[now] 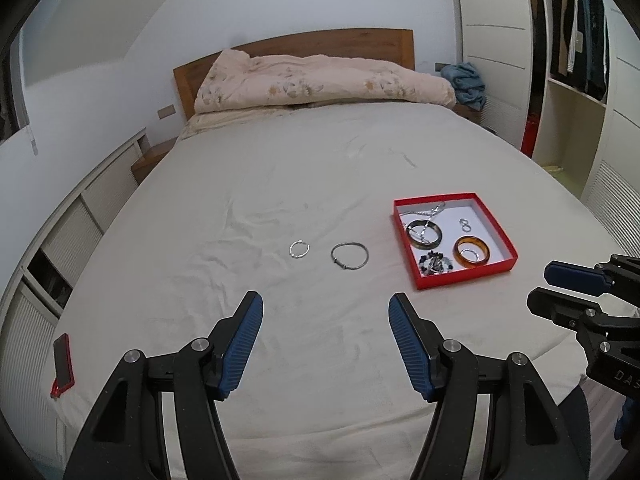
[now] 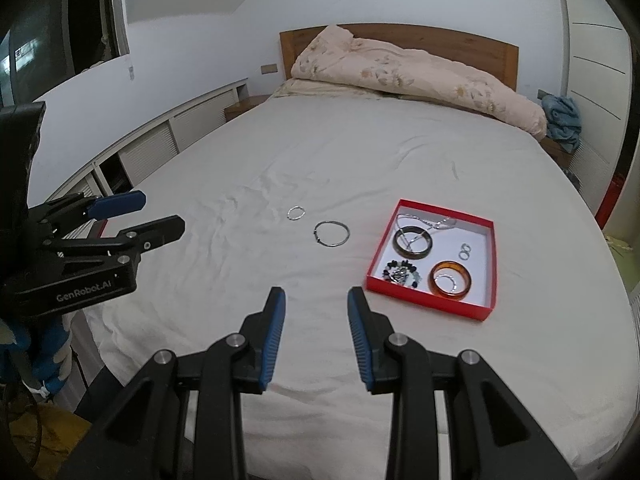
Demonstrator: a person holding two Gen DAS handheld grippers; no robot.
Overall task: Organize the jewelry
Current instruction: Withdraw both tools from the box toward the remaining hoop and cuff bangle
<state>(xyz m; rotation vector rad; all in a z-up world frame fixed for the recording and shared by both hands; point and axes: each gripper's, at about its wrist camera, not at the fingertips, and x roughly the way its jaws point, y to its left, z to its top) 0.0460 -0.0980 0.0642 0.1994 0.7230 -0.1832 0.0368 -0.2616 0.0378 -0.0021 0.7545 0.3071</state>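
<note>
L gripper (image 1: 326, 308): black frame, ribbed blue pads, jaws spread wide, nothing held, hovering above the sheet near the bed's foot. R gripper (image 2: 316, 304): same build, jaws parted to a medium gap, nothing held, beside the L one. Ahead of both, loose on the sheet: thin grey metal bangle (image 1: 349, 255) w/ small clasp, round, flat; just left of it, apart, a smaller silver ring-shaped bracelet (image 1: 299, 249), slightly beaded look. To the right: shallow square red box (image 1: 466, 276), card-like, white inside, holding a dark glossy bangle (image 1: 425, 233) w/ silver chain (image 1: 428, 211) draped across it, an amber translucent bangle (image 1: 472, 252) w/ a thin silver ring lying within it, a dark beaded bracelet (image 1: 436, 263) in the near corner, and two small silver rings (image 1: 465, 223) touching. Bed sheet (image 1: 280, 184): off-white, creased. Bunched pale floral quilt (image 1: 320, 80) lay at the wooden headboard (image 1: 304, 42). Red-cased phone (image 1: 63, 362) sat at the bed's left edge.
</note>
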